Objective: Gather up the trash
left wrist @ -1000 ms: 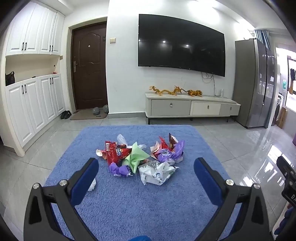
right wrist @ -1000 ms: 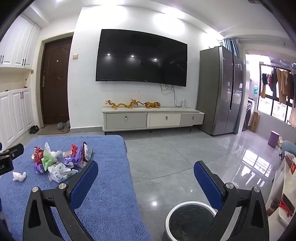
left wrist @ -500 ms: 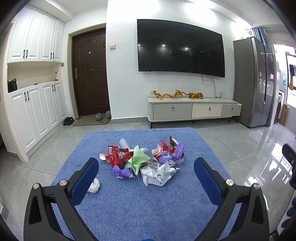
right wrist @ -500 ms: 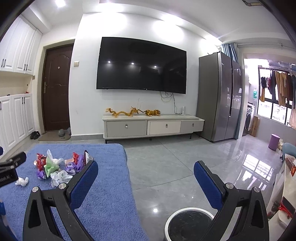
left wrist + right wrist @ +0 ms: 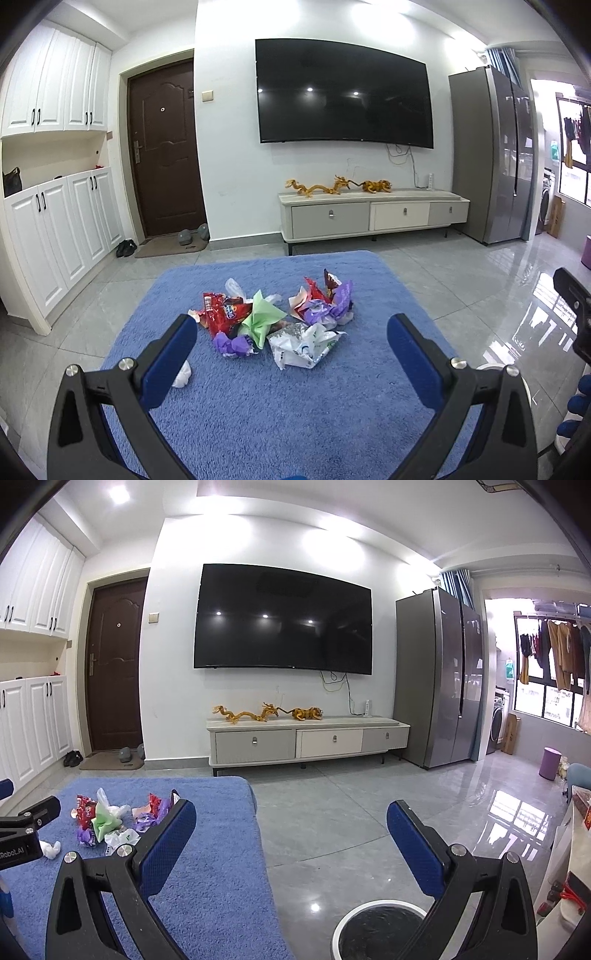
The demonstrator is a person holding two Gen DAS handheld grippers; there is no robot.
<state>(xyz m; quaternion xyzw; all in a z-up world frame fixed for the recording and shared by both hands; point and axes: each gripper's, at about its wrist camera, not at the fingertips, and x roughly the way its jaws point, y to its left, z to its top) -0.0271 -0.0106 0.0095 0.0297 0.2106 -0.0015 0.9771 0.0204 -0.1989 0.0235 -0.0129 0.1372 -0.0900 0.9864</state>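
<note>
**Trash pile untouched, both tools empty**

Left tool [image 5: 291, 328] spread wide, holding nothing; wrappers [image 5: 273, 317] heaped mid-frame on the blue rug [image 5: 258, 406], a stray white scrap [image 5: 183, 374] beside the left finger. Right tool [image 5: 291, 814] also wide, empty. Bin [image 5: 376, 934], bottom centre of the right view: dark liner, contents not discernible. Risk: crumpled foil may slip a shallow pinch; rug pile could snag.

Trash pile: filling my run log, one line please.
left gripper open, empty | right gripper open, empty | trash on rug | bin beside
</note>
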